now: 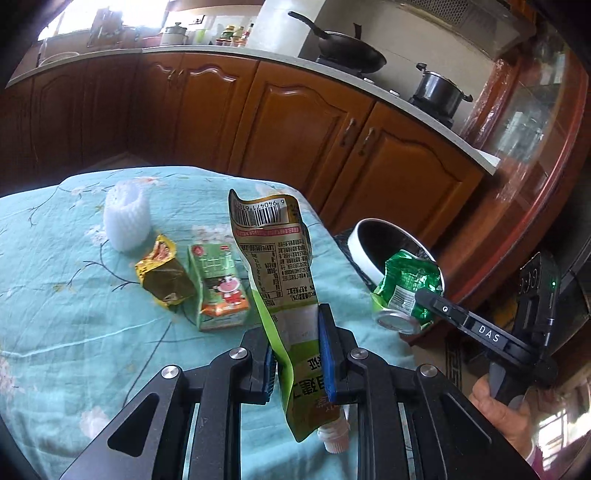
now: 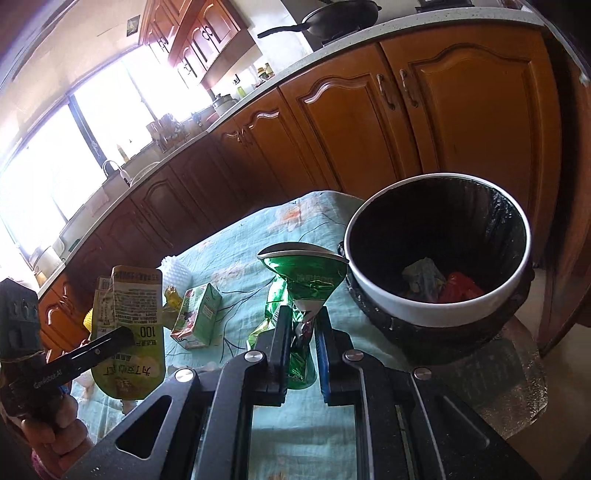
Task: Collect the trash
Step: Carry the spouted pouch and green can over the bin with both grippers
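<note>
Tablecloth [image 1: 74,314]; tools [image 1: 297,345] clamping wrappers [image 1: 273,266].

A home kitchen.
Wooden cabinets [image 1: 295,122] run under a pale counter [image 1: 207,50] that carries a wok [image 1: 351,50] and a pot [image 1: 439,90] on a stove; bottles [image 1: 236,35] crowd its far edge, a sink [image 2: 114,177] sits under a bright window [image 2: 74,147], and a table [image 1: 74,295] wears a floral cloth.

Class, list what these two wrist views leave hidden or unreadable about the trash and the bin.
- Bin contents: right wrist view, dark liner shadows most of them.
- Green wrapper: right view, lower part pinched behind the jaws.
- Spouted pouch: left view, printing too small, front partly hidden by the jaws.
- Yellow wrapper: left view, blurred.
</note>
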Demonstrator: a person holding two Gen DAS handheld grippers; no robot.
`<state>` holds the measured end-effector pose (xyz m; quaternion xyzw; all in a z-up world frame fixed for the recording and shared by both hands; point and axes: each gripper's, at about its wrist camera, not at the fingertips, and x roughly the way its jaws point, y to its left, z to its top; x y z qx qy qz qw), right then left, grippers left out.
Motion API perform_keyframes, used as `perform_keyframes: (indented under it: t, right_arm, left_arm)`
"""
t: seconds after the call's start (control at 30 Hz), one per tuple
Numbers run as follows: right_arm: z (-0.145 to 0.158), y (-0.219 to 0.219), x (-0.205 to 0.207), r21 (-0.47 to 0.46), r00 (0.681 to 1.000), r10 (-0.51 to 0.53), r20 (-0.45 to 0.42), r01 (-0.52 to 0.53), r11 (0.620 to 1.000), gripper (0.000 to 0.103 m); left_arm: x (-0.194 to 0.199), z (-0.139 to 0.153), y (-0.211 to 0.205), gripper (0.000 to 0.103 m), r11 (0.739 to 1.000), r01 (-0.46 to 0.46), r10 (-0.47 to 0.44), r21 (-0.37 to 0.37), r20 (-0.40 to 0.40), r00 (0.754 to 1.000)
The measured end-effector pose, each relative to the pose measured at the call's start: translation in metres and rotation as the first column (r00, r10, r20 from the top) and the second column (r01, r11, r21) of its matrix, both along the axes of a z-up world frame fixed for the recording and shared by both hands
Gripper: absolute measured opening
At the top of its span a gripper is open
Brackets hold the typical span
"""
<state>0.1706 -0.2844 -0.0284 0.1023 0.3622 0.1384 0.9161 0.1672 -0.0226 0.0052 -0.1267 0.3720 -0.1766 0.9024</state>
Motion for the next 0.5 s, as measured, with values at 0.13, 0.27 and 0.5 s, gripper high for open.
perform_keyframes:
  t: [0.13, 0.27, 0.5]
  right_arm:
    - [0.004, -0.012, -0.002, 0.002, 1.0, -0.025, 0.011, 0.025, 1.0, 0.012]
    - [0.007, -0.024, -0.005, -0.001, 0.999, -0.05, 0.02, 0.05, 0.999, 0.012]
    - [0.012, -0.046, -0.007, -0.003, 0.995, -0.094, 0.03, 0.094, 0.996, 0.012]
  left_arm:
    - [0.013, 0.0, -0.019, 0.018, 0.999, 0.043, -0.043, 0.01, 0.002, 0.999]
    - [0.029, -0.002, -0.033, 0.018, 0.997, 0.078, -0.079, 0.023, 0.004, 0.997]
    - [0.053, -0.009, -0.061, 0.018, 0.991, 0.125, -0.124, 0.037, -0.016, 0.992]
